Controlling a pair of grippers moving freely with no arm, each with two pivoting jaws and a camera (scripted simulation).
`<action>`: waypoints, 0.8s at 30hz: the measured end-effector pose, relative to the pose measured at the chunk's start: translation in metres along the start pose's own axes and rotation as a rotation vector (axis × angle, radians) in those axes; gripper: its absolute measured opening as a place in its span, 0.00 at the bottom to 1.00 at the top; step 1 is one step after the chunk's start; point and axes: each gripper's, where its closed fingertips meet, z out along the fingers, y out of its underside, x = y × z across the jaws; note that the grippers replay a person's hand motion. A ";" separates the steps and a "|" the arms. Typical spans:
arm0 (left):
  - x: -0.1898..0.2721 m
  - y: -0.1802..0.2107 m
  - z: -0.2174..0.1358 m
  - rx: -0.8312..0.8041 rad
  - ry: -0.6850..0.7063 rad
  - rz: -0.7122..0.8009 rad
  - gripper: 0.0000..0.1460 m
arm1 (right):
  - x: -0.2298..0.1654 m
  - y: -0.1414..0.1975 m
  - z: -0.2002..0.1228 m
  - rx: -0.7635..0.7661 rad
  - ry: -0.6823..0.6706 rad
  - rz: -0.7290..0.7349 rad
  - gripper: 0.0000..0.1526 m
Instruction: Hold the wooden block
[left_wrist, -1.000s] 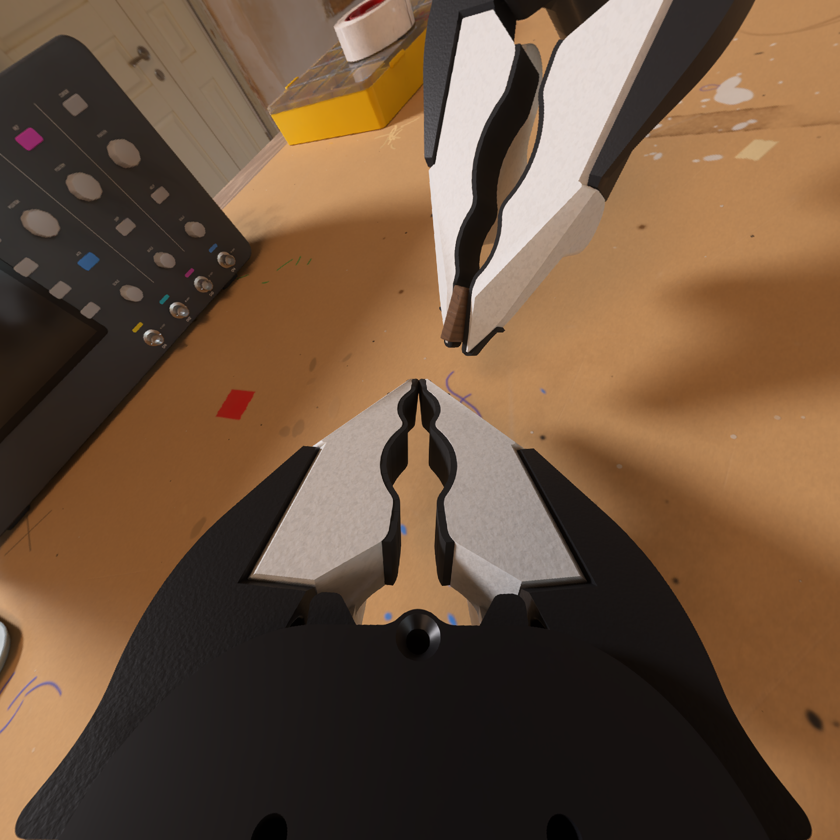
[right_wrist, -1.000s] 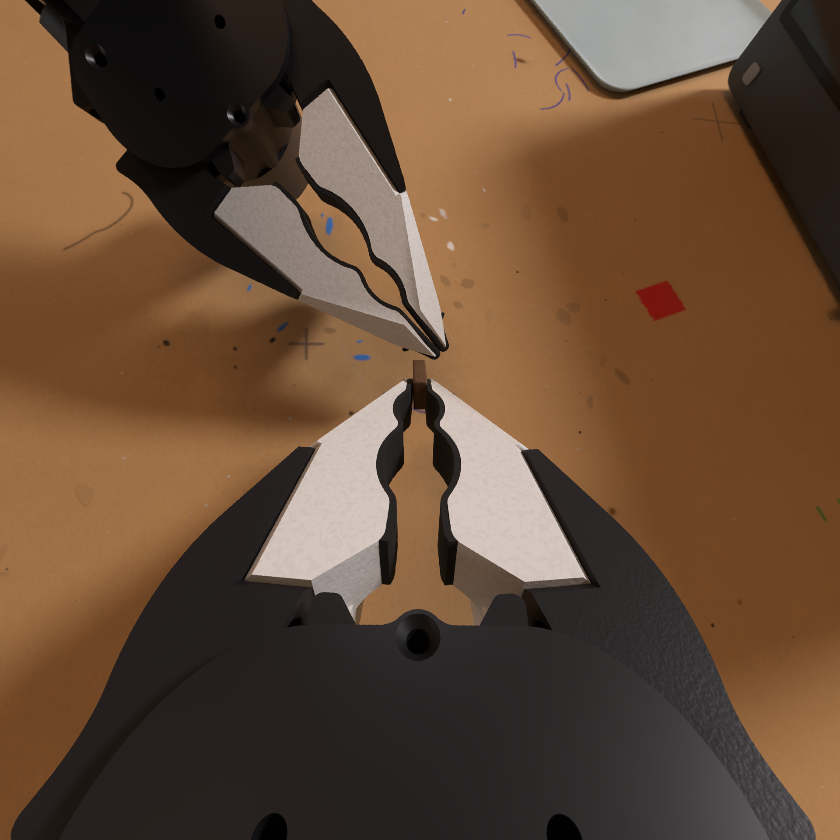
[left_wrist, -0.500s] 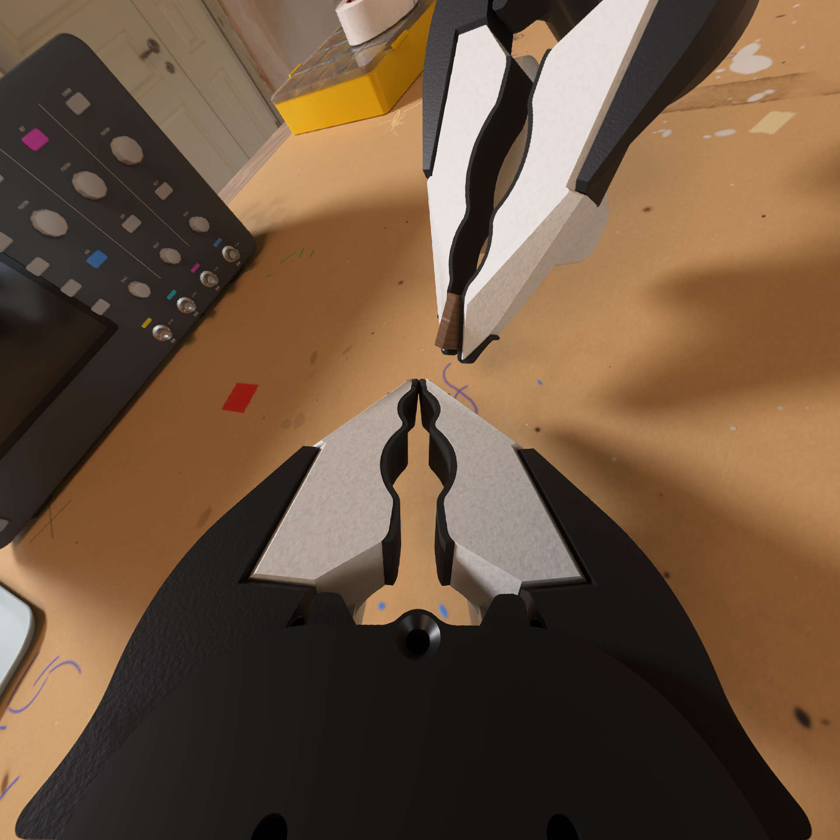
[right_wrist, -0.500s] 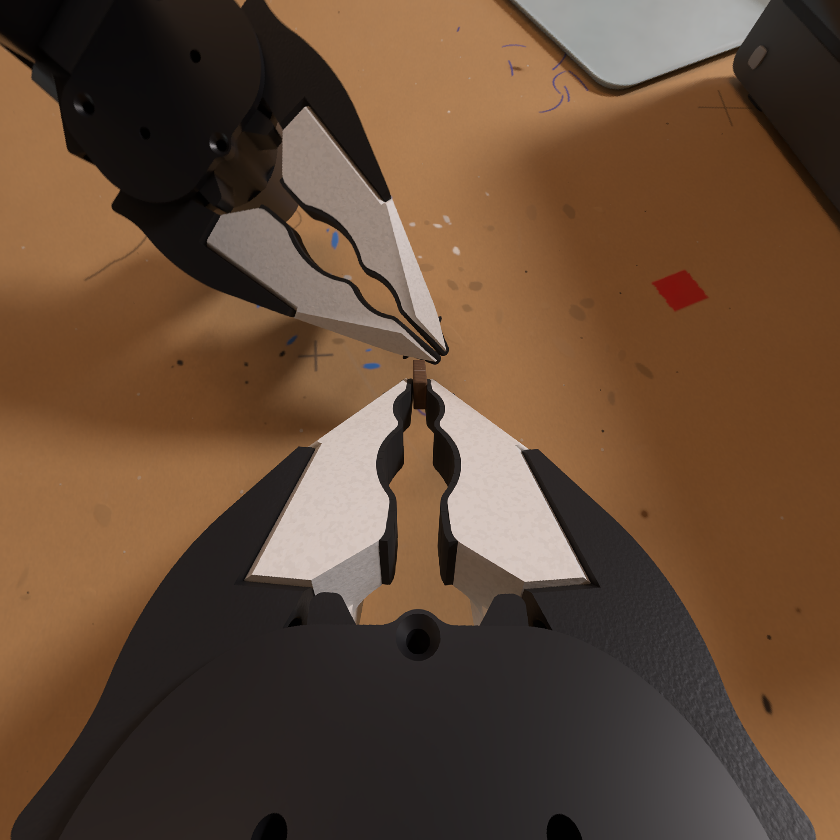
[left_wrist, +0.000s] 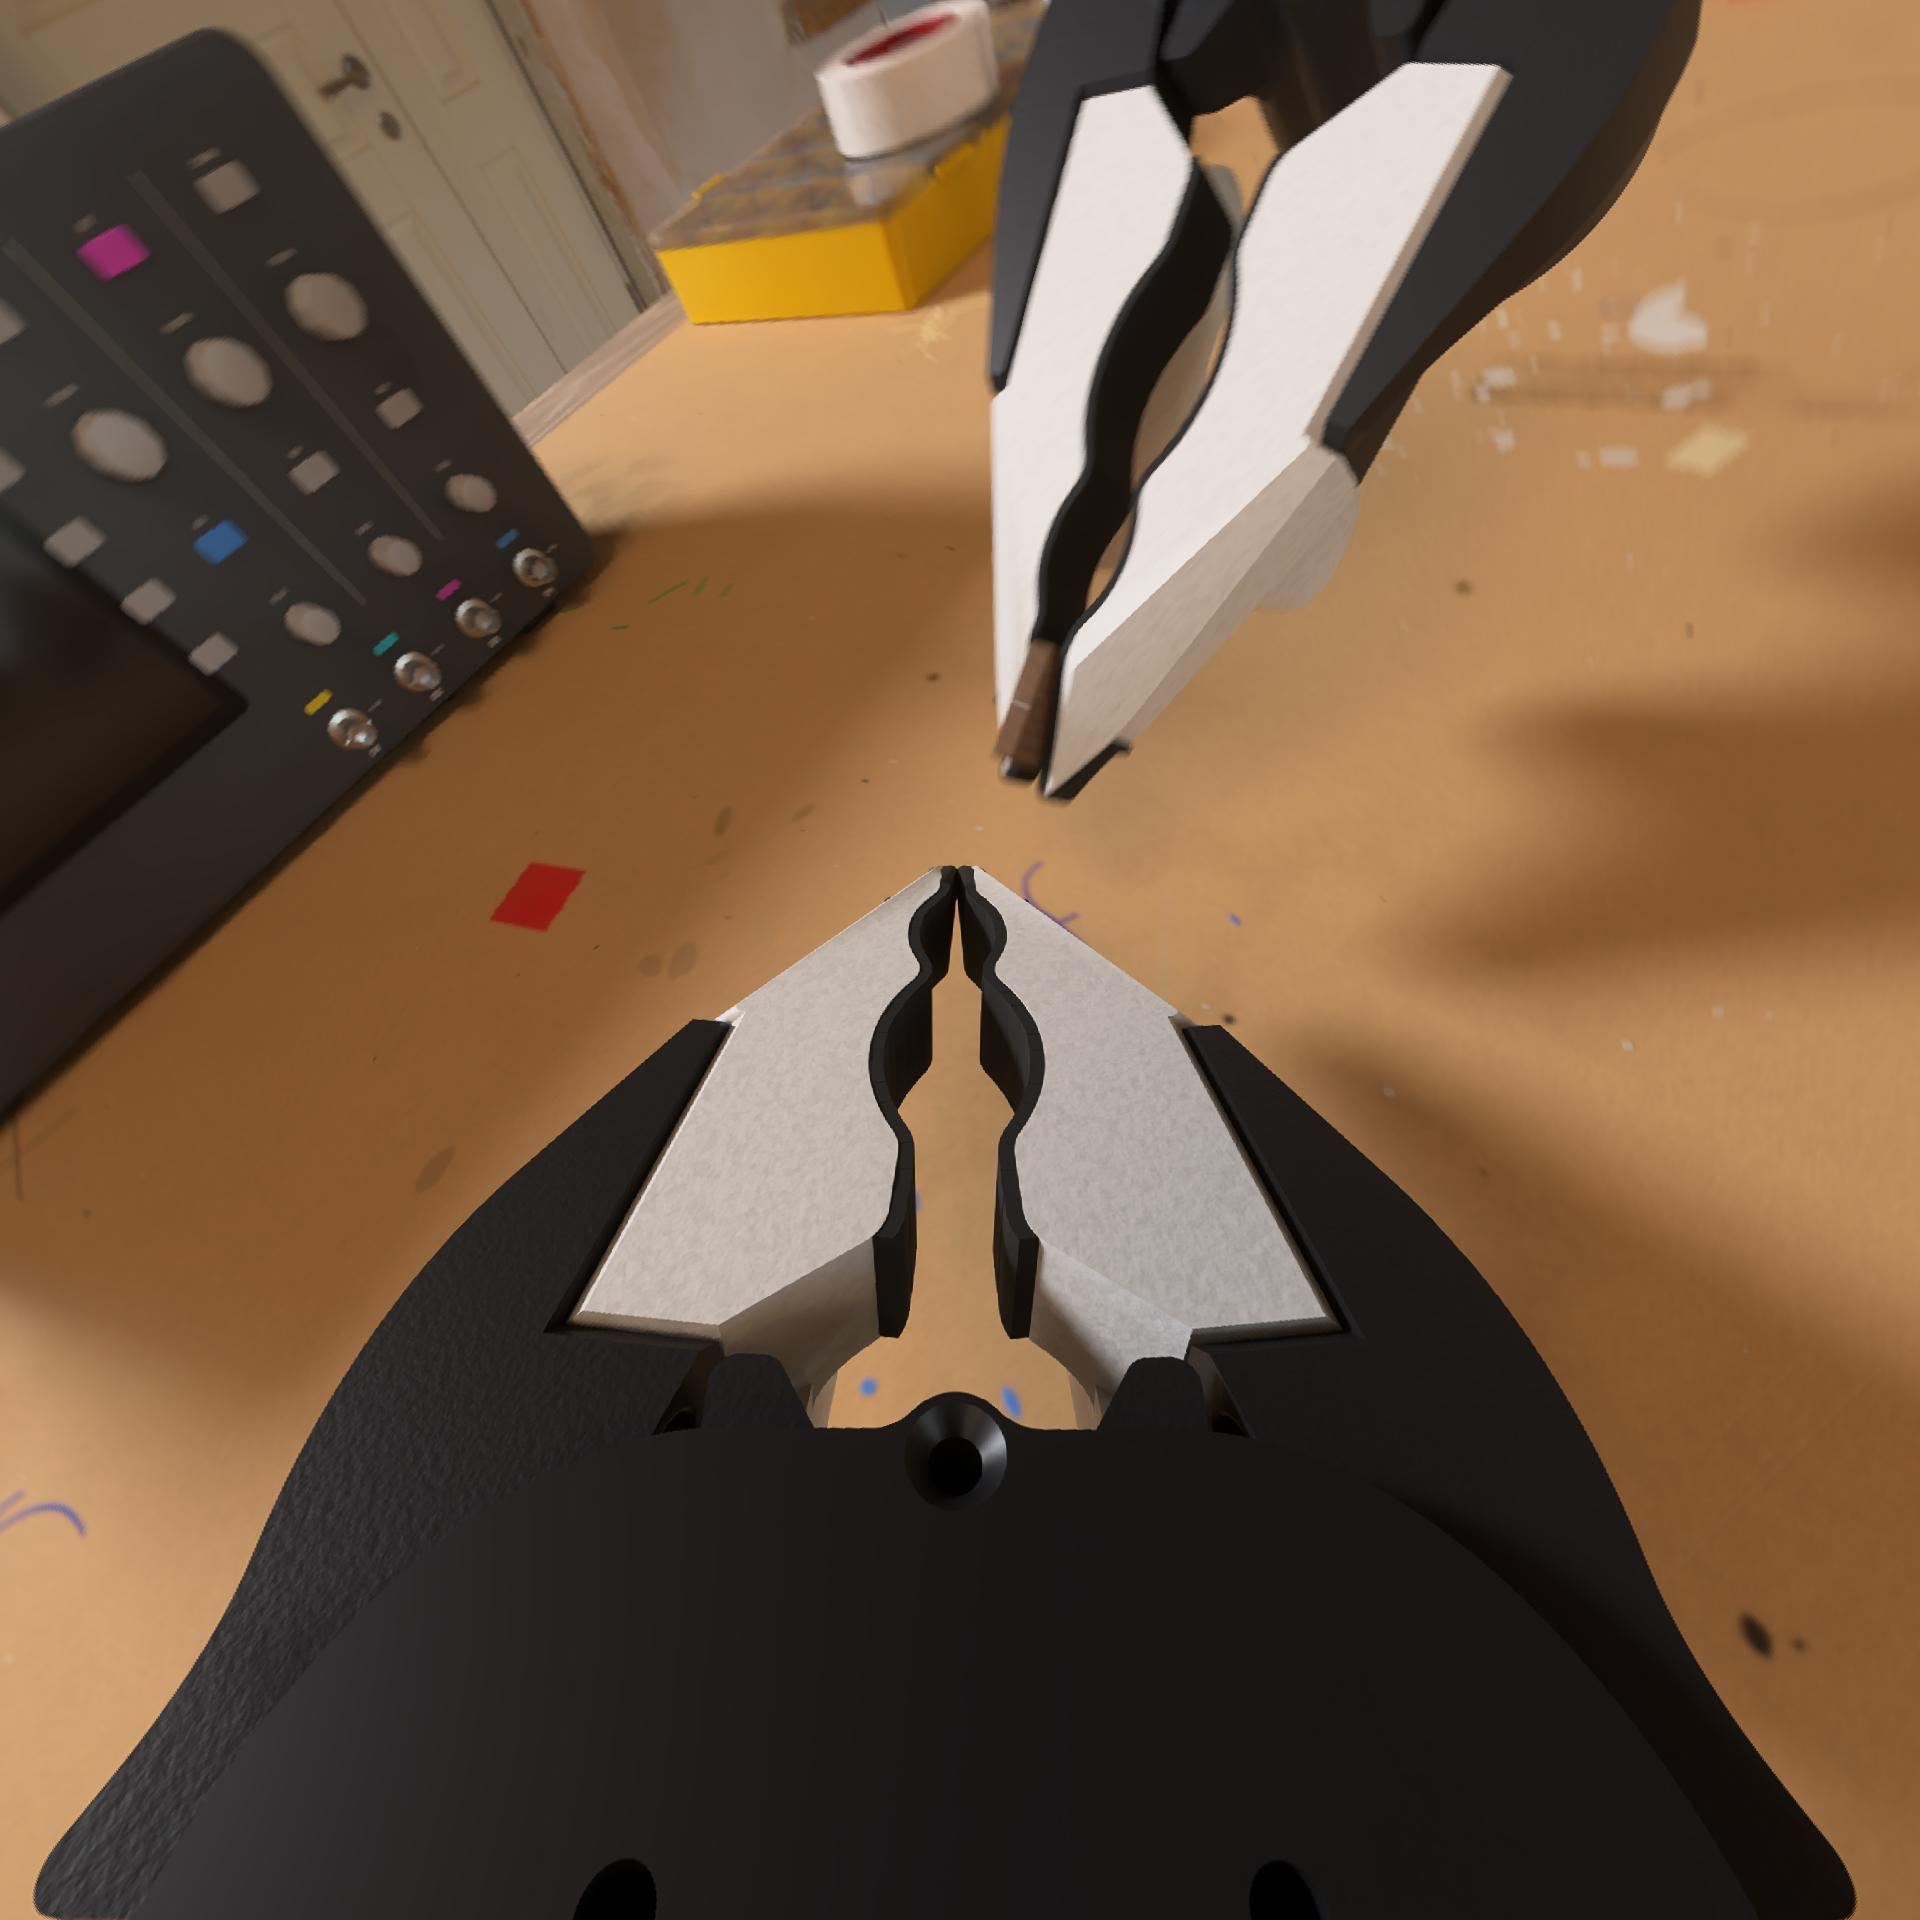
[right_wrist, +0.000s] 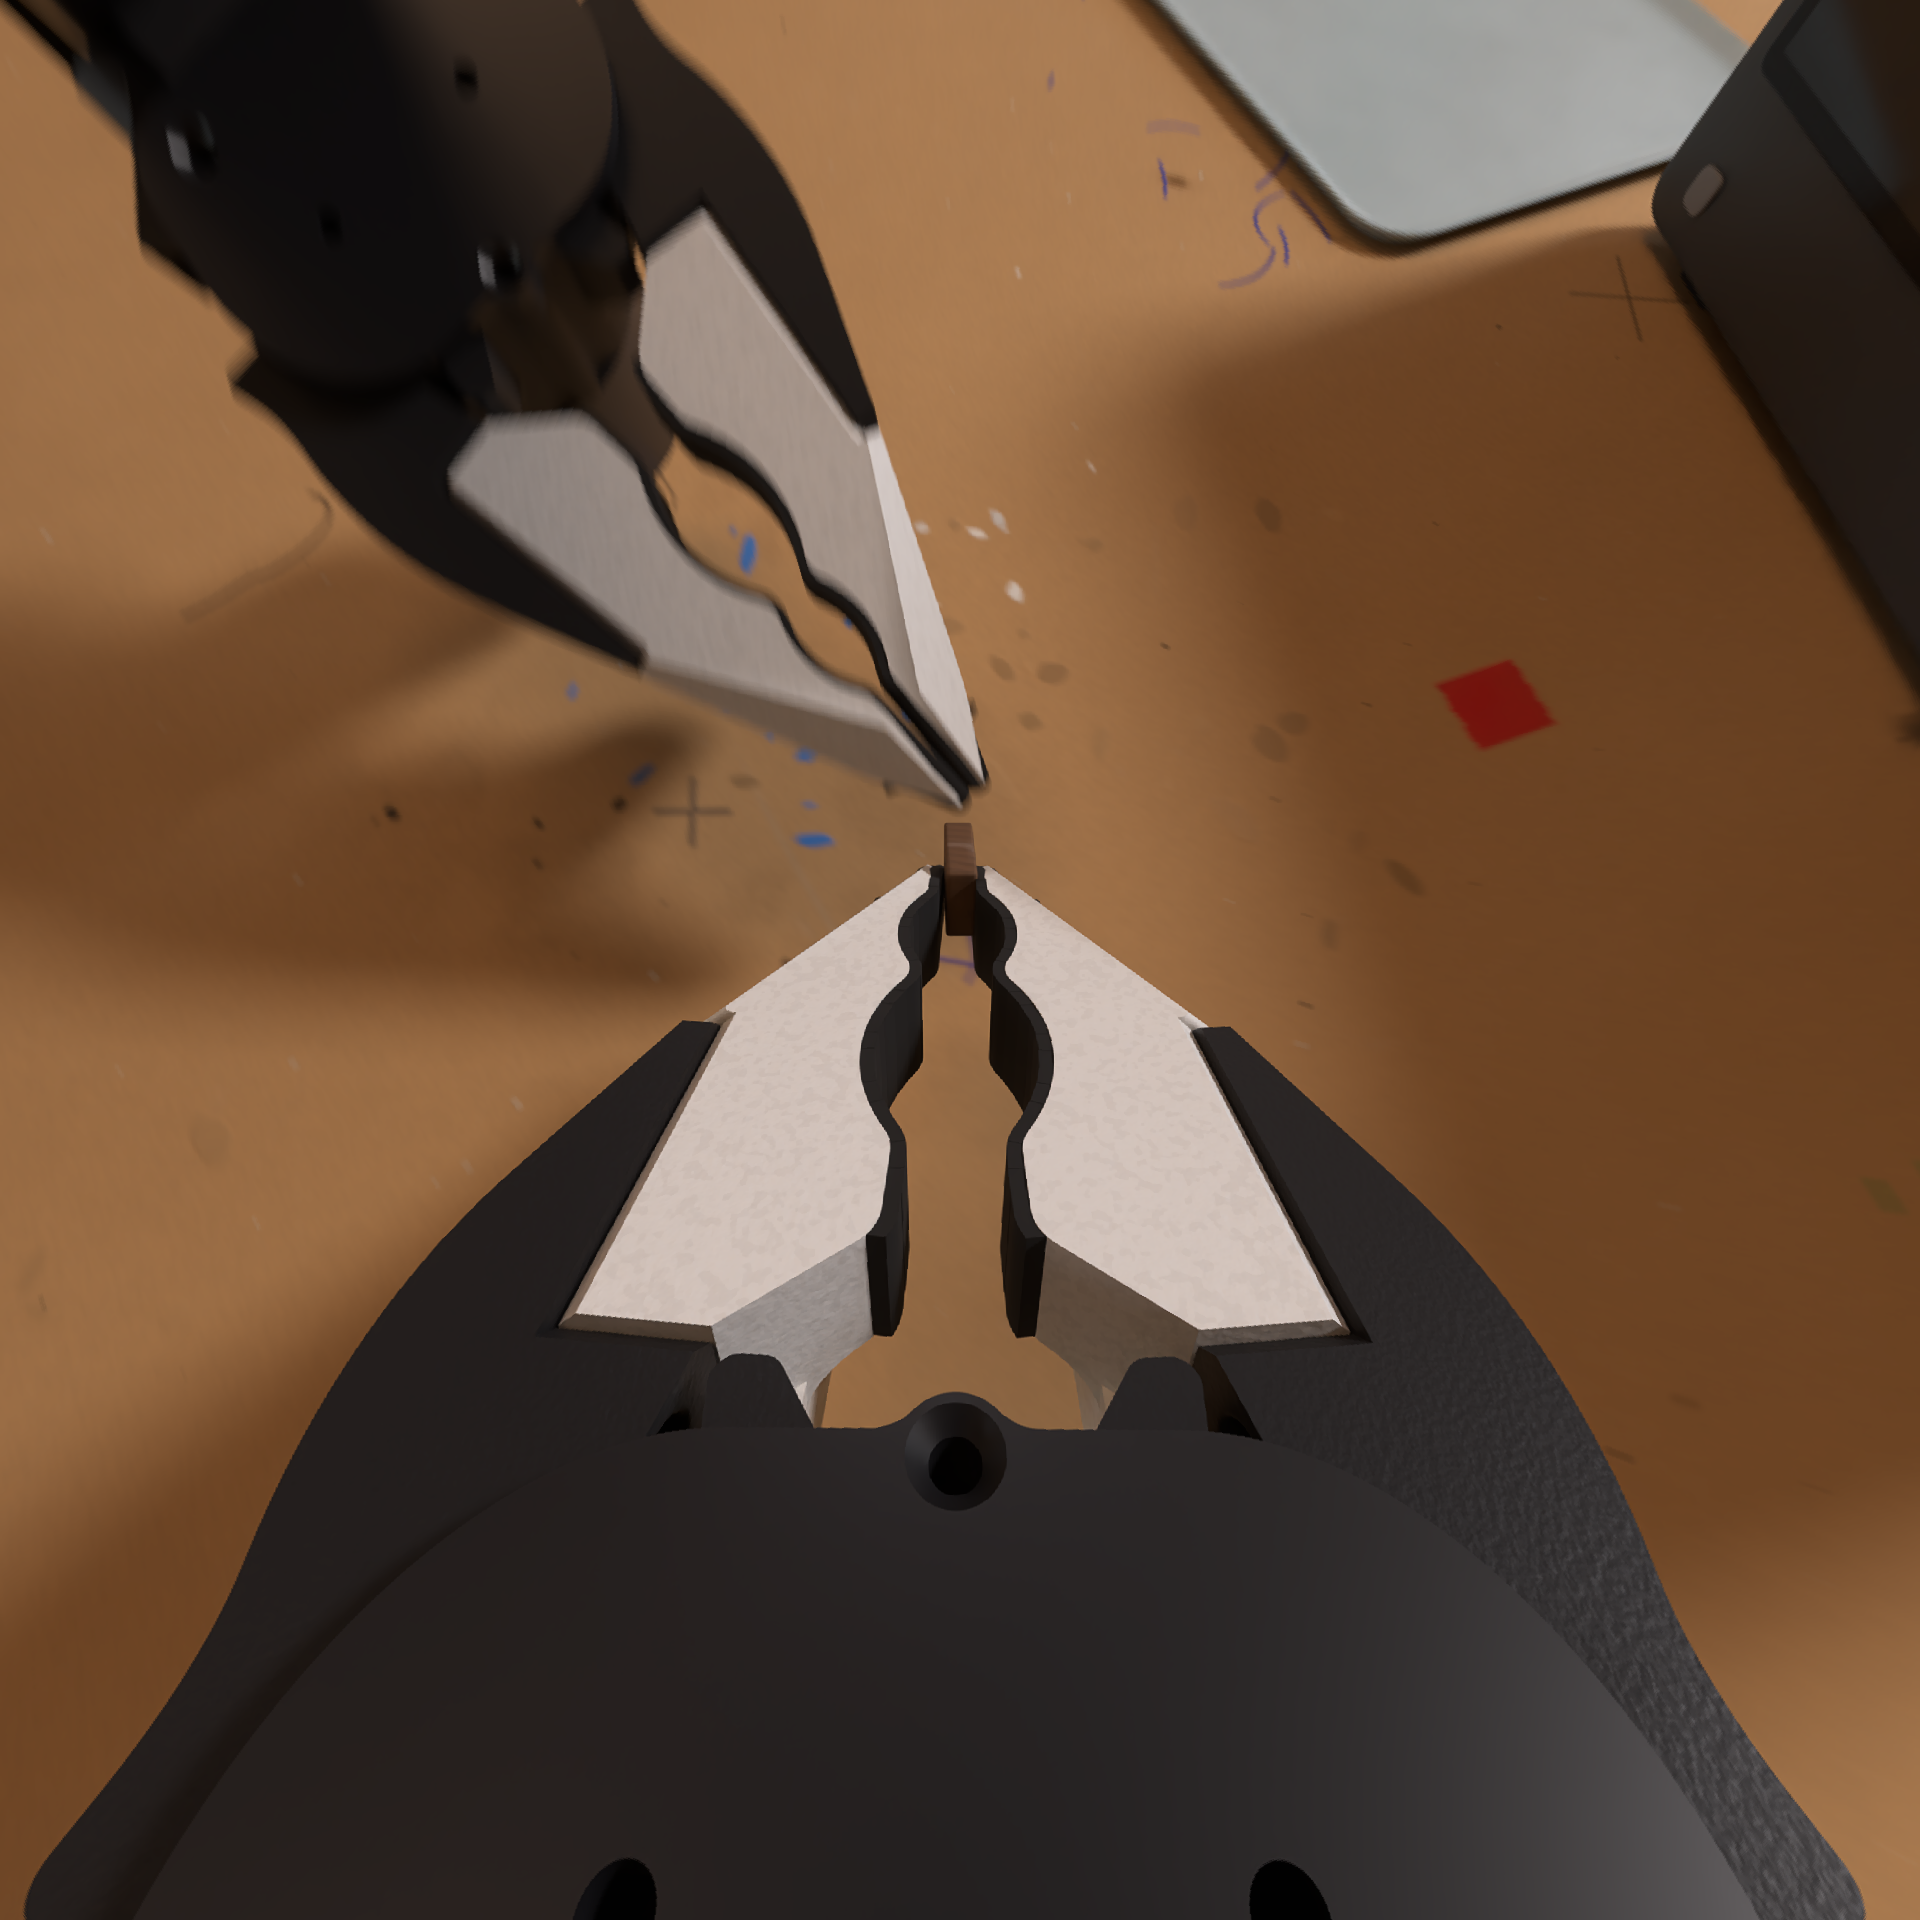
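Observation:
The wooden block (right_wrist: 958, 878) is a thin brown piece pinched upright between the tips of my right gripper (right_wrist: 958, 883), above the tan tabletop. In the left wrist view the block (left_wrist: 1027, 704) shows at the tip of the right gripper (left_wrist: 1039, 774), which reaches down from the top. My left gripper (left_wrist: 956, 875) is shut and empty, its tips a short way from the block. In the right wrist view the left gripper (right_wrist: 971, 790) points in from the upper left, tips just above the block, not touching it.
A black instrument with knobs and buttons (left_wrist: 208, 499) lies at the left. A yellow box (left_wrist: 831, 249) with a tape roll (left_wrist: 904, 83) on it stands at the back. A grey slab (right_wrist: 1455, 104) lies at the right wrist view's top. A red square mark (left_wrist: 538, 896) is on the table.
Both gripper views have pulled back a little from the table and the left view has tilted, showing more of the yellow box and tape. The block stays pinched in the right gripper.

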 end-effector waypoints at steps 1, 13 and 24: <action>-0.009 -0.002 -0.003 0.016 0.000 -0.051 0.00 | 0.008 0.001 -0.006 -0.048 -0.003 -0.028 0.03; -0.157 0.034 -0.108 0.196 -0.525 -0.361 0.10 | 0.077 -0.046 0.030 -0.616 -0.190 -0.386 0.03; -0.160 0.056 -0.133 0.278 -0.562 -0.384 0.18 | 0.069 -0.071 0.073 -0.730 -0.314 -0.389 0.03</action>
